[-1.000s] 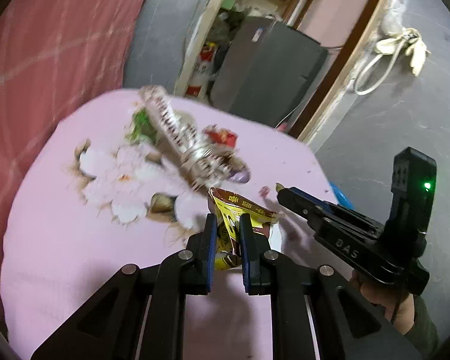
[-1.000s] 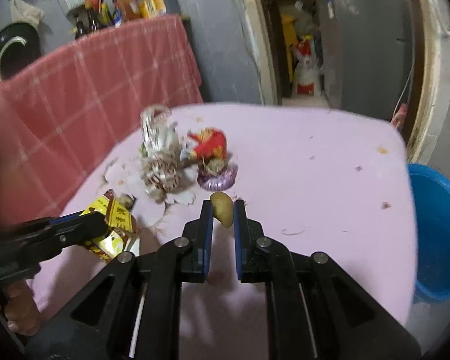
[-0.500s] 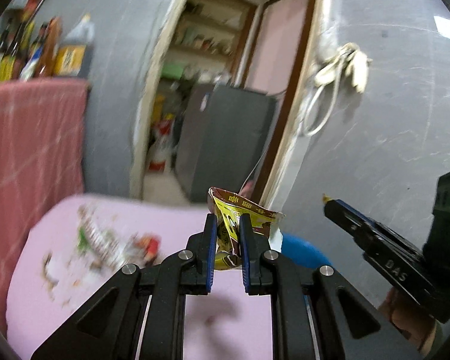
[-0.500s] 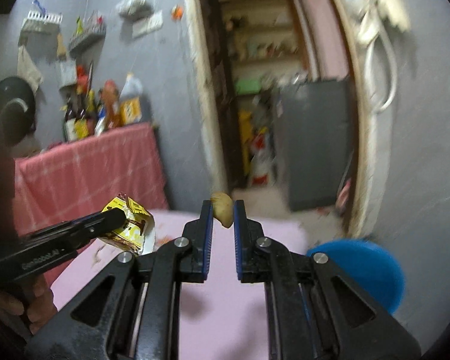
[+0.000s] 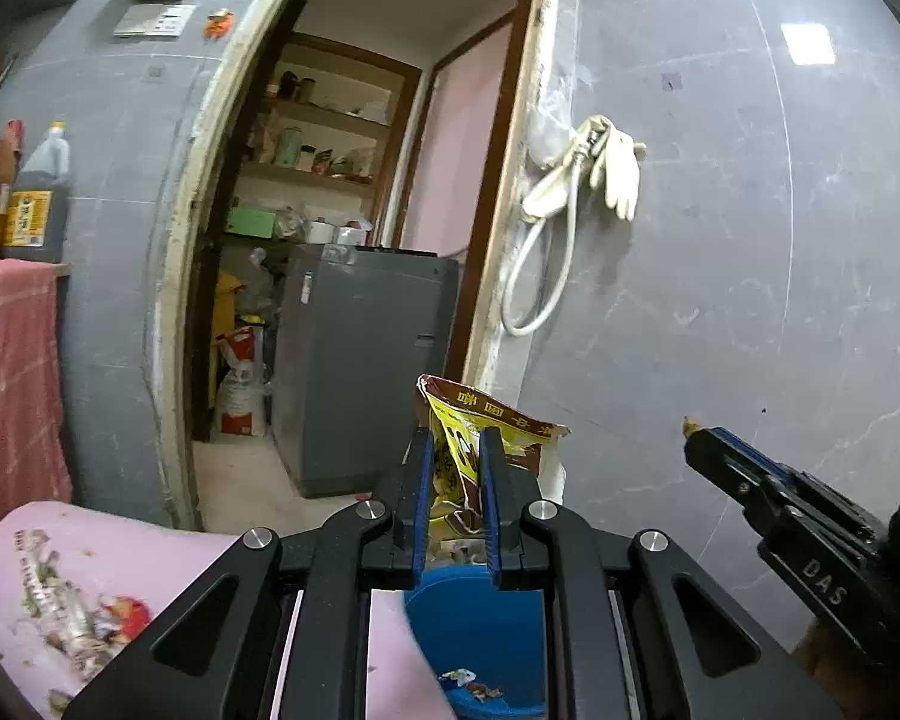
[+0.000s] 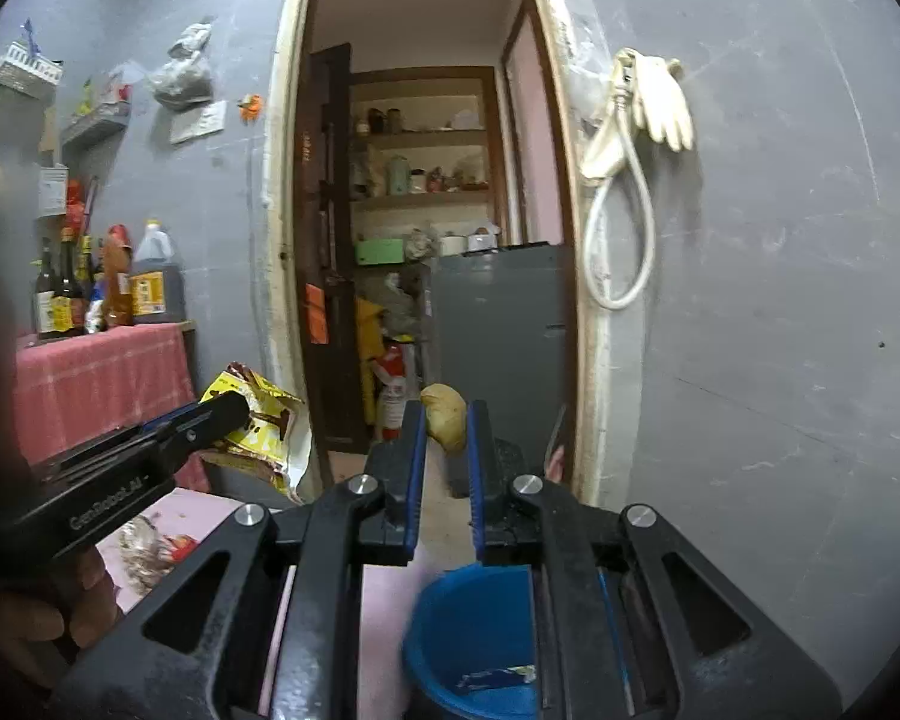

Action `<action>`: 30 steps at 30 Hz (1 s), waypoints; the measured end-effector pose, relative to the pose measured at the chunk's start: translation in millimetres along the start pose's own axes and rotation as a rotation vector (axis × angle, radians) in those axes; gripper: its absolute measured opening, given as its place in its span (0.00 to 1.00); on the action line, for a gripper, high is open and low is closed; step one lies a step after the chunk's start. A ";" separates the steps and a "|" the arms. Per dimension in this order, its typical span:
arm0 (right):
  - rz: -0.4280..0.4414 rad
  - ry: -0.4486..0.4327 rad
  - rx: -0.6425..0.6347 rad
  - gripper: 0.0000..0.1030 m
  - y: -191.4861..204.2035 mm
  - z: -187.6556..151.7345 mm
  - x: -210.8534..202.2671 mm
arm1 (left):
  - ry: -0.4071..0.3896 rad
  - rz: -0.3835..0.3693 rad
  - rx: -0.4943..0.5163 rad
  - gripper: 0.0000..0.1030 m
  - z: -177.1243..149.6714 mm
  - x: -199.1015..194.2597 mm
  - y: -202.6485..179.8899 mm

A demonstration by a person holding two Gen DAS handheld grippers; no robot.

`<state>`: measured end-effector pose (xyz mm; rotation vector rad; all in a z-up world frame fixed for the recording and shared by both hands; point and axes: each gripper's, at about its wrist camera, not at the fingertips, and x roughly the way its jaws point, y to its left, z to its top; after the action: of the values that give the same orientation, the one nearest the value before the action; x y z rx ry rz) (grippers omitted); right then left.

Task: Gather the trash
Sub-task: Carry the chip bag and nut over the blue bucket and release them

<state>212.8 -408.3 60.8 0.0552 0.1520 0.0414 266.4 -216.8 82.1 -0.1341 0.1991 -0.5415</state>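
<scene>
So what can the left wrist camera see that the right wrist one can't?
Only the left wrist view shows most of the trash left on the pink table and the scraps on the blue bucket floor.

Only the right wrist view shows the row of bottles, the wall racks, and the yellowish scrap clearly, pinched in the right gripper.

Both show the left gripper shut on the yellow wrapper, the bucket, doorway and hanging gloves.
</scene>
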 end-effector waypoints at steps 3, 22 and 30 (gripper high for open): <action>-0.026 0.020 0.010 0.13 -15.5 -5.1 4.5 | 0.030 -0.005 0.005 0.12 -5.1 22.0 -9.3; -0.065 0.337 0.198 0.14 -76.3 -86.0 74.3 | 0.460 0.021 -0.093 0.12 -77.0 144.4 -10.6; -0.072 0.374 0.208 0.15 -80.4 -92.7 88.1 | 0.516 0.019 -0.128 0.19 -91.7 155.1 -3.2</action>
<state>288.7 -479.7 -48.6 0.2496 0.5319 -0.0368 374.4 -307.5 -30.2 -0.1146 0.7381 -0.5372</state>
